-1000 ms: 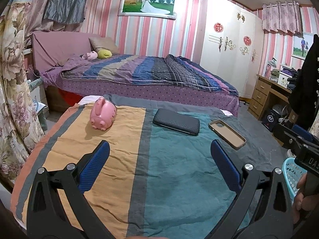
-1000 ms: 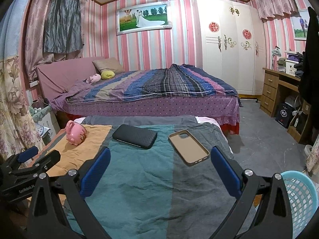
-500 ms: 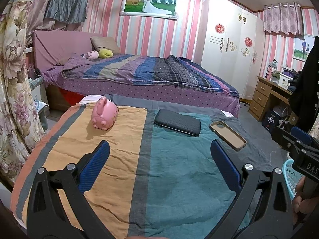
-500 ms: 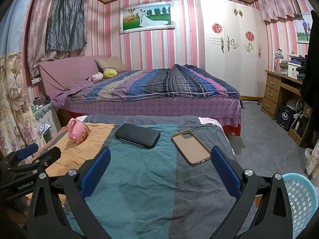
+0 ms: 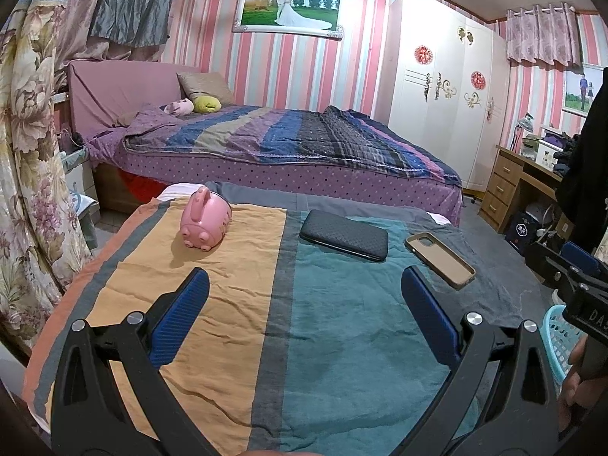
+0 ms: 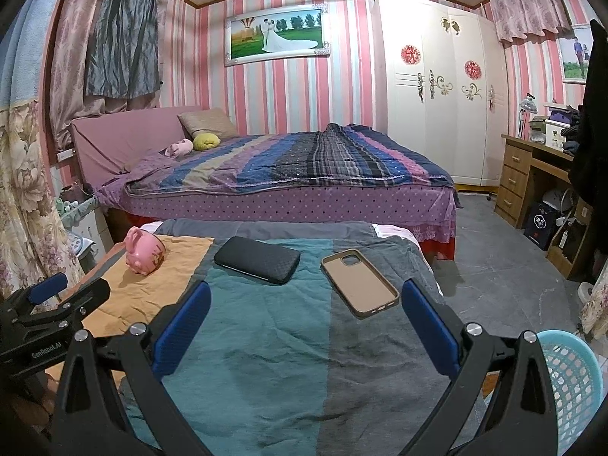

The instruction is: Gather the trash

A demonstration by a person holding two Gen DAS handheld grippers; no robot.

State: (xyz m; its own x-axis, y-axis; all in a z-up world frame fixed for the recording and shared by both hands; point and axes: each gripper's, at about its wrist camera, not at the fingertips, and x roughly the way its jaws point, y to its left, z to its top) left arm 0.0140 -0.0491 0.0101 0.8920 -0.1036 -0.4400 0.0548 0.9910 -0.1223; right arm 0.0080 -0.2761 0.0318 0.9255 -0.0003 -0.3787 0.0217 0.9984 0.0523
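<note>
On a cloth-covered table [image 5: 235, 304] [image 6: 266, 342] lie a pink piggy bank [image 5: 205, 224] [image 6: 143, 251], a black textured case [image 5: 345, 235] [image 6: 257, 260] and a tan phone case [image 5: 440, 259] [image 6: 359, 282]. A light blue mesh basket [image 6: 570, 380] [image 5: 562, 338] stands on the floor at the table's right. My left gripper [image 5: 304, 285] is open and empty above the table's near half. My right gripper [image 6: 306, 300] is open and empty, its right finger just near of the phone case.
A large bed [image 6: 288, 174] with a striped blanket stands behind the table. A white wardrobe [image 6: 437, 95] and a wooden desk [image 6: 532, 186] are at the right. Flowered curtains [image 5: 26, 152] hang at the left. Grey floor [image 6: 501, 277] lies to the right.
Both grippers have drawn back and risen slightly; the table objects sit a little lower in the views. Both stay open. Nothing on the table has moved.
</note>
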